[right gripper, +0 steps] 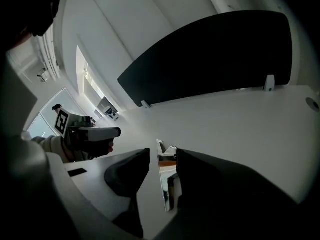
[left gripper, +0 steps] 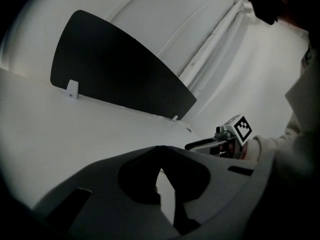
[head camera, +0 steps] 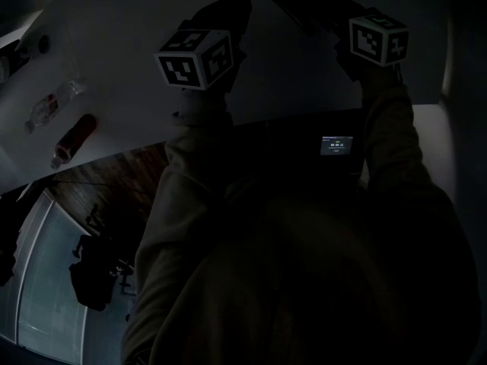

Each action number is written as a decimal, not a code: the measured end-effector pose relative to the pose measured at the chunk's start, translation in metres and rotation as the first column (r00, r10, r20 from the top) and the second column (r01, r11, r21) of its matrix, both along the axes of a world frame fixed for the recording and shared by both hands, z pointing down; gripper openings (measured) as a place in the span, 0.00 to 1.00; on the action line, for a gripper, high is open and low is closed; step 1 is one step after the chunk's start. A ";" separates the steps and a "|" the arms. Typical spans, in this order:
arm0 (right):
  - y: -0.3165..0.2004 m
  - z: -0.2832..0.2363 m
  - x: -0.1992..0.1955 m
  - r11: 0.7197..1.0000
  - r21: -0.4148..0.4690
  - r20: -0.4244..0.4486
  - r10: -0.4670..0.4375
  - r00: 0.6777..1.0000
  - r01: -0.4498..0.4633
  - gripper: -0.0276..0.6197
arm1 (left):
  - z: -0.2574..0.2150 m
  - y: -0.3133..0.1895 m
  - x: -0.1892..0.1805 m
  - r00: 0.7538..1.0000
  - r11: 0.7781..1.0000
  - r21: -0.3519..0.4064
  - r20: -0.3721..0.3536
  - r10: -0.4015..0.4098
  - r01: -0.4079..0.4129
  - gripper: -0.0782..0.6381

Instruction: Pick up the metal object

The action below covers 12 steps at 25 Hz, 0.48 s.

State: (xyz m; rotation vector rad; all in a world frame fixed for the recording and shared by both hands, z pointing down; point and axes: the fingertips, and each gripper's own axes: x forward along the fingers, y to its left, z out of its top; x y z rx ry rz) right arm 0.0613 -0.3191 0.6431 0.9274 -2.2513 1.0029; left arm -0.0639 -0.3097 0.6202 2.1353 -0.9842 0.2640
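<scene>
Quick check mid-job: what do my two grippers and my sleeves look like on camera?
The left gripper and right gripper match: a pale grey moulded body ending in dark tongs. Each carries a white cube with black square markers, the left cube and the right cube. Light-coloured long sleeves, the left sleeve and the right sleeve, cover both arms.

Pretty dark shot; two sleeved arms reach out over the white table (head camera: 122, 29); left gripper (head camera: 228, 14) and right gripper (head camera: 335, 10) both show their marker cubes; a thin metal object (head camera: 283, 2) sits just beside the right one; a clear bottle (head camera: 52, 105) and a red bottle (head camera: 74, 138) lie near each other at the far left; a small lit screen (head camera: 336, 145) glows by the right sleeve.
</scene>
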 end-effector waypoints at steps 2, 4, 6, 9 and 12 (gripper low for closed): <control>-0.002 0.006 0.002 1.000 -0.013 0.000 0.001 1.000 -0.001 0.27 | 0.005 -0.002 0.002 1.000 1.000 -0.007 -0.004 -0.001 0.001 0.12; -0.004 0.009 0.001 1.000 -0.020 0.008 -0.004 1.000 0.004 0.27 | 0.009 -0.003 0.003 1.000 1.000 -0.016 -0.005 0.002 -0.002 0.12; -0.003 0.011 0.000 0.999 -0.032 0.015 -0.006 1.000 0.007 0.27 | 0.011 -0.003 0.003 1.000 1.000 -0.023 -0.004 0.003 -0.003 0.12; -0.004 0.011 -0.001 0.999 -0.036 0.035 -0.003 0.999 0.004 0.27 | 0.012 -0.003 0.005 1.000 1.000 -0.030 -0.006 0.004 -0.004 0.12; -0.009 0.012 0.006 1.000 -0.004 -0.013 -0.004 1.000 0.004 0.27 | 0.014 -0.003 0.005 1.000 0.999 -0.033 -0.003 0.007 -0.007 0.12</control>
